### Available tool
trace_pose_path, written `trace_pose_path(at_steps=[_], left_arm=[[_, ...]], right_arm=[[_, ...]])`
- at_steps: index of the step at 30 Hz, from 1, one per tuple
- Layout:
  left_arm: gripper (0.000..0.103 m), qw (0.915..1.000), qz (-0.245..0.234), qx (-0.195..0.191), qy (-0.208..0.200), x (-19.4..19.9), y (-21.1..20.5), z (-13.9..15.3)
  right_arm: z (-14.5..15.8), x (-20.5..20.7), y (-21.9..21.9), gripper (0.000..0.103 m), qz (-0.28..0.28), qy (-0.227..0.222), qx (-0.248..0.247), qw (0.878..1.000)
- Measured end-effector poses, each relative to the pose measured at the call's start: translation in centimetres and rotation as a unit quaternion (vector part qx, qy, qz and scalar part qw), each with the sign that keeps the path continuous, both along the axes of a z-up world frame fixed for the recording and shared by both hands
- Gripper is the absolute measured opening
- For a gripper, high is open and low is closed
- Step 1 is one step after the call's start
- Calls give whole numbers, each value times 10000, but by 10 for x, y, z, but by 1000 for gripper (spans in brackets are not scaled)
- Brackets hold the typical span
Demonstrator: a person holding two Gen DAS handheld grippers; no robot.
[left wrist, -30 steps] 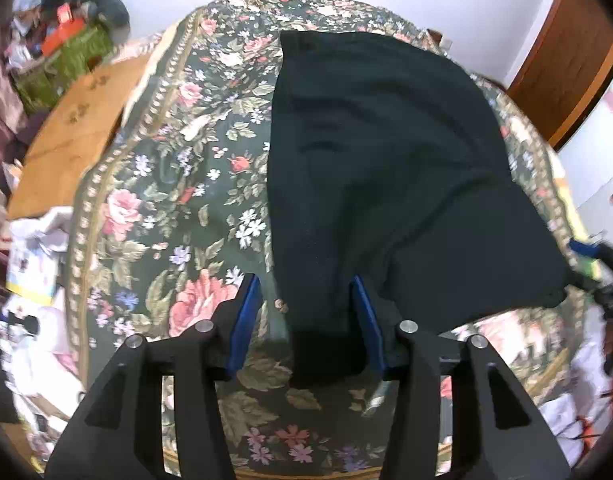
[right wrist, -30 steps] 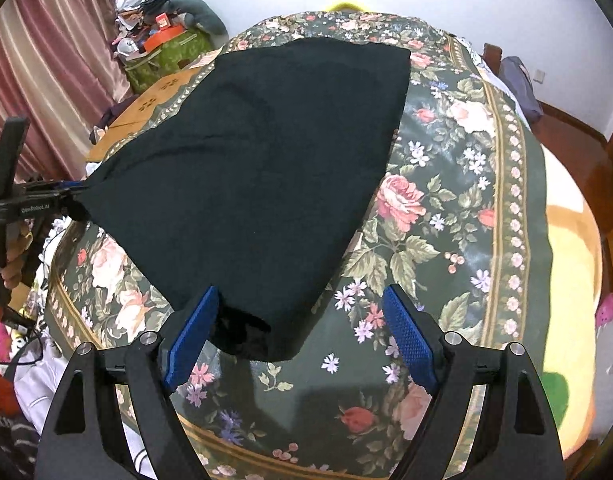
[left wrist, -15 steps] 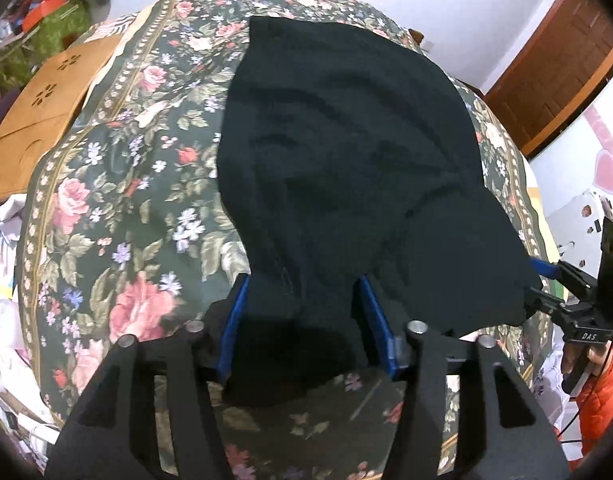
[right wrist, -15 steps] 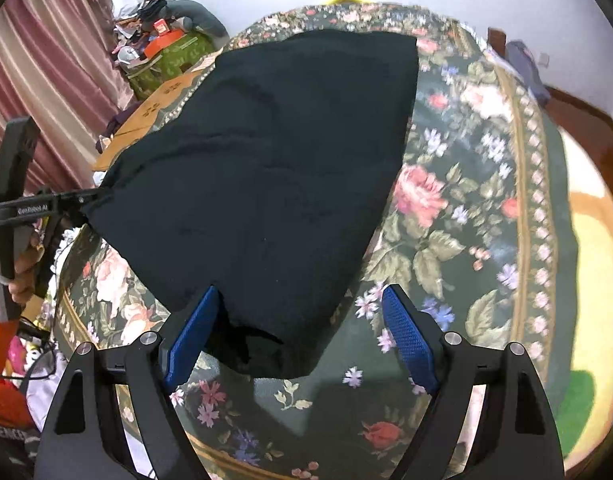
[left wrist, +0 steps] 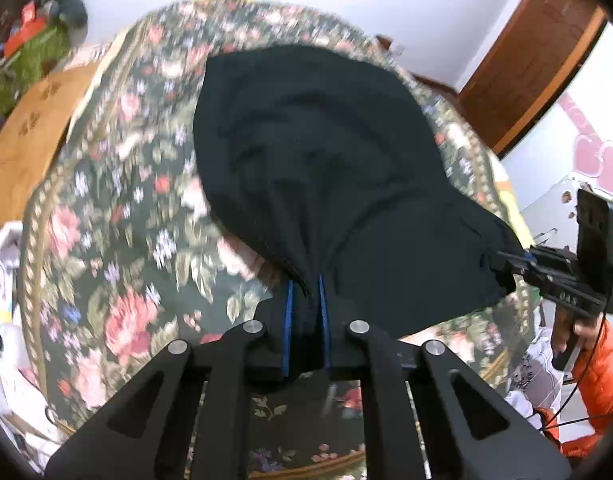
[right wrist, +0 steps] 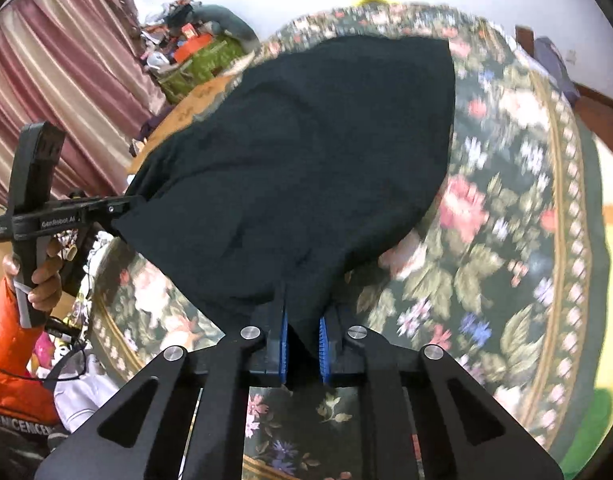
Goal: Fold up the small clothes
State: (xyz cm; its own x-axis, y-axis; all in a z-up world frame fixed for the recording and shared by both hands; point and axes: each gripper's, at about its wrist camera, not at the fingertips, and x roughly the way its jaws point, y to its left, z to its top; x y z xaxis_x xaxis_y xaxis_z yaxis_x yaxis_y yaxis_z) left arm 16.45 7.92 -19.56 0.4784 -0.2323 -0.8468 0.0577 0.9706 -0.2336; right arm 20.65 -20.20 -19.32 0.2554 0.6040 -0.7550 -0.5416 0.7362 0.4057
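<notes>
Setting: a lived-in bedroom in a home. Evidence: a bed under a dark green floral bedspread with a gold patterned border; pink-and-cream striped curtains at the left of the right wrist view; a cluttered heap of bags and household items against the white wall; a light wooden board with cut-out patterns beside the bed. Also noted: a dark brown wooden door in the left wrist view, and next to it a white surface carrying pink heart decals.
</notes>
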Motion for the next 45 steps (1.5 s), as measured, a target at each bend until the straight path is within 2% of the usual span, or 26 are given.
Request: trace_pose_path(at_steps=[7,13,16,19,23,27,31,33,34,35,36,38,40,41,42,43,44,45], left_arm=[[8,9991,38,-128,-403,22,0,47],[7,9977,241,-208,-606,79,12,76],[6,9971,425,-213,-597,117,23,80],[6,9966,525,-452,-449,156,39,72],[5,9952,691,-648,-235,213,59,50],[5,9942,878,-624,-27,262,72,20],[6,9940,951,-494,223,301,83,-15],[10,9938,996,-368,329,314,87,-29],[18,9936,1028,-301,356,318,90,-34],[29,9934,1066,-259,331,319,93,-36],[35,9928,1147,-236,243,318,97,-34],[58,9907,1348,-159,54,314,106,-25],[60,9879,1519,-258,-161,306,117,-12],[63,9866,1575,-338,-273,301,121,-5],[64,9857,1622,-336,-298,299,124,-1],[64,9853,1661,-271,-292,296,126,3],[64,9854,1667,-156,-306,291,127,7],[64,9856,1658,-39,-330,288,126,10]], right_arm=[[55,29,4,10,25,-828,-37,9966],[83,74,16,9,-103,-1311,-104,9913],[86,104,19,9,-218,-1374,-75,9902],[85,131,19,9,-376,-1349,-42,9901],[69,177,17,9,-612,-1085,32,9922],[48,218,26,9,-625,-940,-163,9935],[24,256,32,10,-579,-523,-141,9969],[15,271,32,12,-597,-389,-154,9973],[12,275,30,13,-621,-307,-98,9976],[11,279,27,15,-685,-189,-13,9975],[9,282,23,18,-790,-96,49,9968],[10,281,15,18,-912,-32,189,9957],[15,276,11,22,-996,-141,184,9948],[19,273,10,28,-1045,-243,101,9942],[24,270,8,43,-1137,-376,-11,9928],[31,266,5,52,-1267,-543,-40,9904],[36,264,1,68,-1349,-658,33,9887],[41,262,-3,73,-1395,-739,120,9874]])
